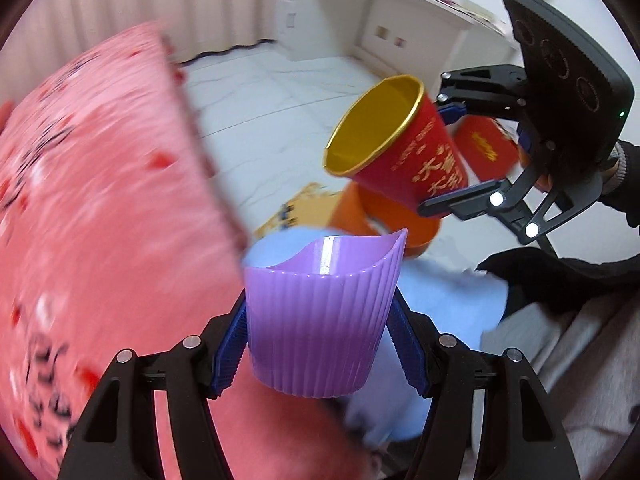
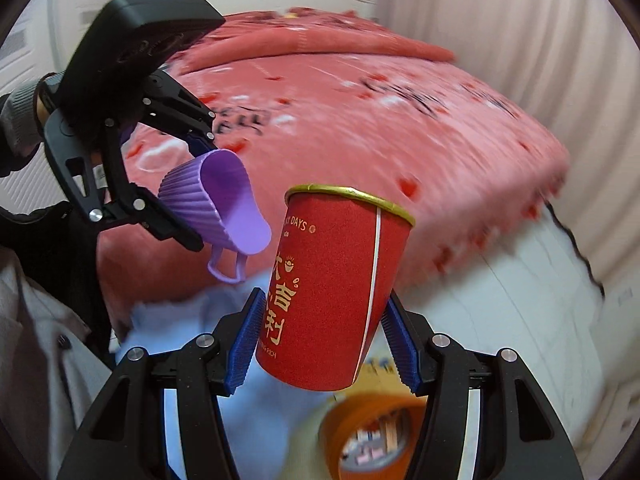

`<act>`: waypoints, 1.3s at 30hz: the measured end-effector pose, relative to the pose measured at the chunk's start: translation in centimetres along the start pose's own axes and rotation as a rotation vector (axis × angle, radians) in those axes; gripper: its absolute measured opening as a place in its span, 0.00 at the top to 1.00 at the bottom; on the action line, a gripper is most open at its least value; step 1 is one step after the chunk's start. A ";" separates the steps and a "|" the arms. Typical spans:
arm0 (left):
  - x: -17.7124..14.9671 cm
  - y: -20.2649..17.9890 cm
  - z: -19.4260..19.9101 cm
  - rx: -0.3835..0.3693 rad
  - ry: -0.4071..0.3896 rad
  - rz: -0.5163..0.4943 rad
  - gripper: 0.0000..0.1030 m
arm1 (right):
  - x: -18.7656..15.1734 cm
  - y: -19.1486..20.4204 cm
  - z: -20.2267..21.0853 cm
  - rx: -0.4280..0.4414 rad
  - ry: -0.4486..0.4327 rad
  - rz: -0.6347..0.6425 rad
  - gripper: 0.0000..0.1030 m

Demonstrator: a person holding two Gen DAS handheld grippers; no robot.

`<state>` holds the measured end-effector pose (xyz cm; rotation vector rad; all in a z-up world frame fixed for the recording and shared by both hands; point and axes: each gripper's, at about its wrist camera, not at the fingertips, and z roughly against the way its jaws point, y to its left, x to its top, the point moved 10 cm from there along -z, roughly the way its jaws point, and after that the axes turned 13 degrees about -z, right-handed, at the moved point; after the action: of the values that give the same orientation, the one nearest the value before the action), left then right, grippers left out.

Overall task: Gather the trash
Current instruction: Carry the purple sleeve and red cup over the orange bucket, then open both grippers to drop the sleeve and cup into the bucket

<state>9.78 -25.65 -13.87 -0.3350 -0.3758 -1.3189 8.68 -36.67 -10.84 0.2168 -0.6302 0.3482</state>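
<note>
A red paper cup (image 2: 332, 292) is pinched in the right gripper (image 2: 320, 340) above an orange bin (image 2: 372, 436) on the floor beside the bed (image 2: 400, 128). The left gripper (image 1: 320, 344) squeezes a purple ribbed cup (image 1: 320, 316) out of shape. Both cups tilt — a loosened hold could drop either one outside the bin.

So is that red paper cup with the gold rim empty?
Looks empty: the red paper cup is tilted, showing only bare gold lining; its bottom is hidden.

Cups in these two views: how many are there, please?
2. The purple cup sits between the left gripper jaws; the red cup between the right gripper jaws. Others may be hidden.
</note>
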 end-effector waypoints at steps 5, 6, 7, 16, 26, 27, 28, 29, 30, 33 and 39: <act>5.0 -2.7 -4.4 -0.075 0.001 -0.072 0.36 | -4.7 -5.4 1.9 -0.059 0.011 -0.110 0.43; 5.9 -3.3 -5.3 -0.092 0.001 -0.083 0.36 | -5.5 -6.5 2.0 -0.073 0.014 -0.135 0.43; 6.8 -3.9 -6.3 -0.109 0.003 -0.097 0.36 | -6.3 -7.4 2.2 -0.083 0.017 -0.156 0.43; 11.7 -7.5 -13.7 -0.216 0.050 -0.174 0.36 | -15.1 -15.2 3.0 -0.153 0.062 -0.383 0.43; 13.9 -8.9 -20.8 -0.279 0.135 -0.162 0.36 | -21.7 -20.8 2.8 -0.189 0.079 -0.577 0.43; 14.1 -9.2 -21.3 -0.281 0.142 -0.158 0.36 | -22.0 -21.1 2.7 -0.192 0.080 -0.594 0.43; 14.2 -9.3 -22.0 -0.287 0.151 -0.154 0.36 | -22.3 -21.4 2.6 -0.193 0.080 -0.609 0.43; 14.3 -9.4 -22.5 -0.291 0.155 -0.152 0.36 | -22.7 -21.7 2.5 -0.192 0.080 -0.627 0.43; 14.2 -9.4 -23.3 -0.291 0.167 -0.149 0.36 | -23.0 -22.0 2.3 -0.190 0.081 -0.645 0.43; 14.1 -9.8 -24.6 -0.284 0.189 -0.150 0.35 | -24.1 -22.3 1.6 -0.186 0.088 -0.684 0.43; 12.9 -9.1 -25.7 -0.243 0.238 -0.119 0.23 | -25.1 -22.3 0.0 -0.163 0.110 -0.728 0.43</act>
<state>5.50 -50.31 -30.82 -0.3576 -0.0347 -1.5071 -1.73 -63.47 -28.12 0.2531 -0.4319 -0.3890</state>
